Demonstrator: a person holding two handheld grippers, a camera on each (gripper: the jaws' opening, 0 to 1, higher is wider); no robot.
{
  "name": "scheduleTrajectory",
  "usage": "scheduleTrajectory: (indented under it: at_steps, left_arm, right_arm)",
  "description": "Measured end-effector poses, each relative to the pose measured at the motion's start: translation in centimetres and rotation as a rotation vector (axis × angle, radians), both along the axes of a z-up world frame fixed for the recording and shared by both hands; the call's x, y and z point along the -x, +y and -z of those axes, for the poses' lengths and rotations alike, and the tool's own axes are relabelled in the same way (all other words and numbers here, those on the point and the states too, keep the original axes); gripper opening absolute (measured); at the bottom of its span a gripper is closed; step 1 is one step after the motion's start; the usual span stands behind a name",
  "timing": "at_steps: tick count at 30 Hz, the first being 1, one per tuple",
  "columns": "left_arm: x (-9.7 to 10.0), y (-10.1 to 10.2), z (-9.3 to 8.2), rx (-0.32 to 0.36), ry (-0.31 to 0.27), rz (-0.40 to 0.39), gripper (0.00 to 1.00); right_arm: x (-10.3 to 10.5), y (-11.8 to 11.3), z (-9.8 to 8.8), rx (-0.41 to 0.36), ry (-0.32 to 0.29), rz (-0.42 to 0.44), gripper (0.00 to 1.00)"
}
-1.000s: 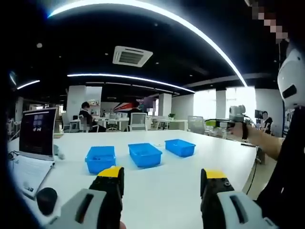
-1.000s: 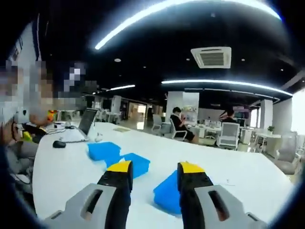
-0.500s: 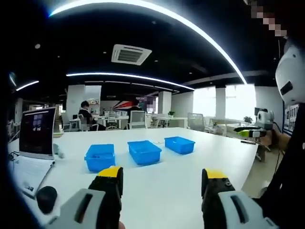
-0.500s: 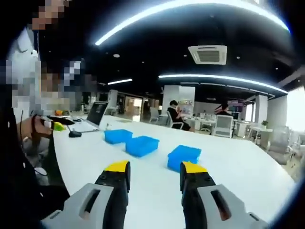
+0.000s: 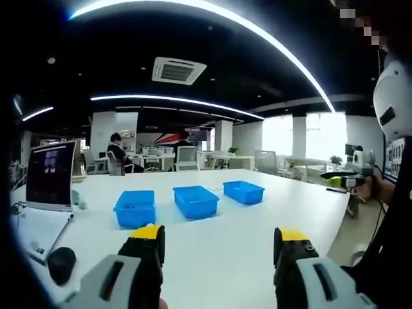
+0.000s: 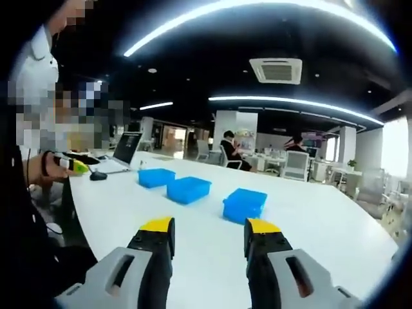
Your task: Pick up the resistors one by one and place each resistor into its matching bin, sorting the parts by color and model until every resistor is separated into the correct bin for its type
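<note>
Three blue bins stand in a row on the white table [image 5: 219, 251]: the left bin [image 5: 134, 208], the middle bin [image 5: 196, 201] and the right bin [image 5: 244, 191]. My left gripper [image 5: 219, 235] is open above the table's near part, well short of them, with nothing between its jaws. In the right gripper view the same bins appear as a far bin [image 6: 156, 177], a middle bin [image 6: 188, 189] and a near bin [image 6: 244, 204]. My right gripper [image 6: 210, 226] is open and holds nothing. It also shows far right in the left gripper view [image 5: 344, 174]. No resistors can be made out.
A laptop [image 5: 45, 187] and a black mouse [image 5: 60, 265] lie at the table's left end. The laptop [image 6: 122, 153] and mouse [image 6: 98, 176] also show at the table's far end. A person's hand [image 6: 40, 170] holds the other gripper at left. People sit at desks in the background.
Both cameras drew back. In the right gripper view the bins went from right under the jaws to well ahead. In the left gripper view the other gripper moved off to the far right.
</note>
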State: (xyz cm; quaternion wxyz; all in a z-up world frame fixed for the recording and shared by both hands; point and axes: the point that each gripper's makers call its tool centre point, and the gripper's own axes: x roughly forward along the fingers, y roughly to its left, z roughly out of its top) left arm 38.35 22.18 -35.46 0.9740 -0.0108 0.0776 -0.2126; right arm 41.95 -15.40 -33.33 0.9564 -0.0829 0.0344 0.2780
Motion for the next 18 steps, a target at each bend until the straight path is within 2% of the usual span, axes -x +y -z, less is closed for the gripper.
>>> scheduleTrajectory:
  at_steps: [6, 18]
  left_arm:
    - [0.2, 0.4, 0.1, 0.005, 0.000, -0.012, 0.69]
    - [0.1, 0.6, 0.2, 0.008, -0.001, -0.015, 0.69]
  right_arm:
    - [-0.1, 1.2, 0.3, 0.005, 0.013, -0.026, 0.45]
    - [0.0, 1.3, 0.6, 0.005, 0.027, -0.032, 0.45]
